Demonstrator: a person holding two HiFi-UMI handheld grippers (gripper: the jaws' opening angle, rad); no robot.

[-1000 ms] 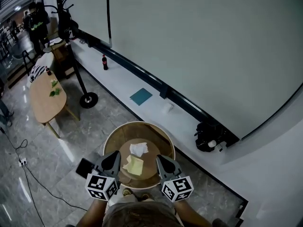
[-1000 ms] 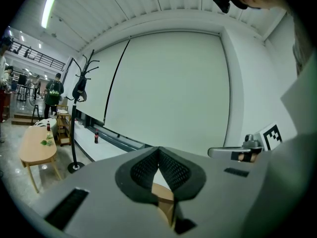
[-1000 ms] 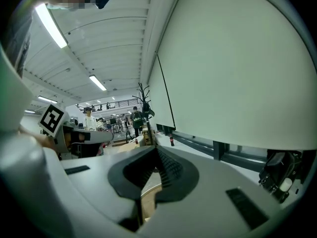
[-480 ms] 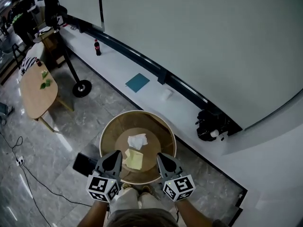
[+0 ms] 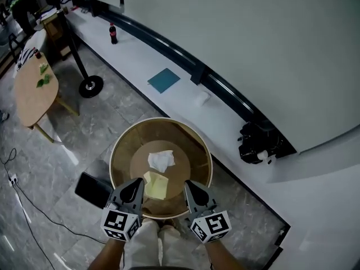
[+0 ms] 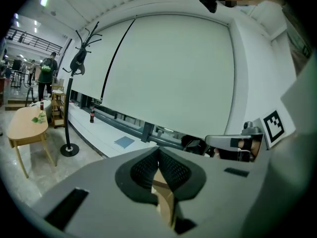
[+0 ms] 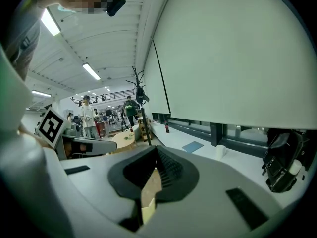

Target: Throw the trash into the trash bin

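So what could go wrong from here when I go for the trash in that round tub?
1. The left claw and right claw are both shut; pushed in like that, they would likely shove the trash rather than grab it.
2. The yellow paper lies fairly flat in the round brown tub, so a pinch may slip off.
3. Both claws hang over the tub's near rim and could knock it.
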